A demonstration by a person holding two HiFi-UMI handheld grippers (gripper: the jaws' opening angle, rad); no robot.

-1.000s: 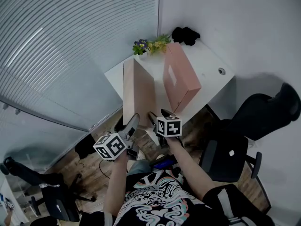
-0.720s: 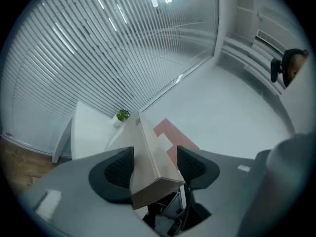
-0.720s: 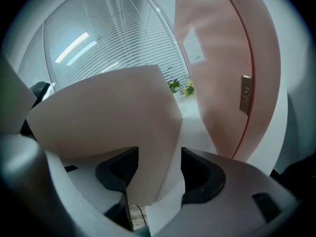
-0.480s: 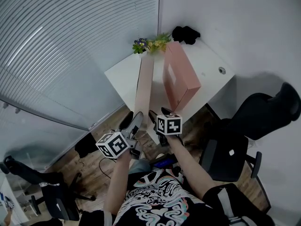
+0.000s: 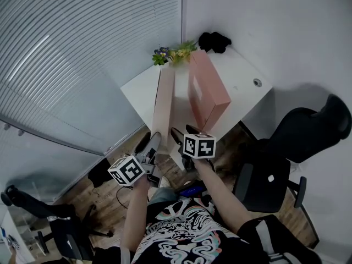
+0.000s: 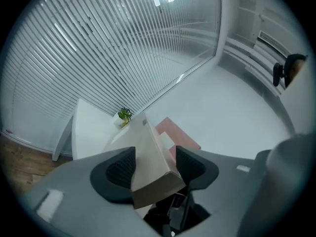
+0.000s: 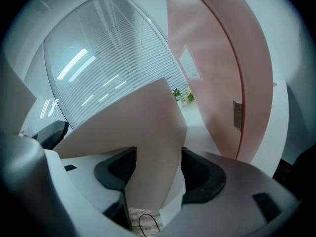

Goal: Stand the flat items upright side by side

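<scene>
Beige box upright beside pink box: left tool clamps it, right tool just opening around it; release remains.

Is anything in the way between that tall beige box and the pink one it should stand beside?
Nothing visible. Only a bare strip of white table separates the beige box from the pink box, both on edge. The small plant sits behind them at the table's far edge, out of the way.
</scene>
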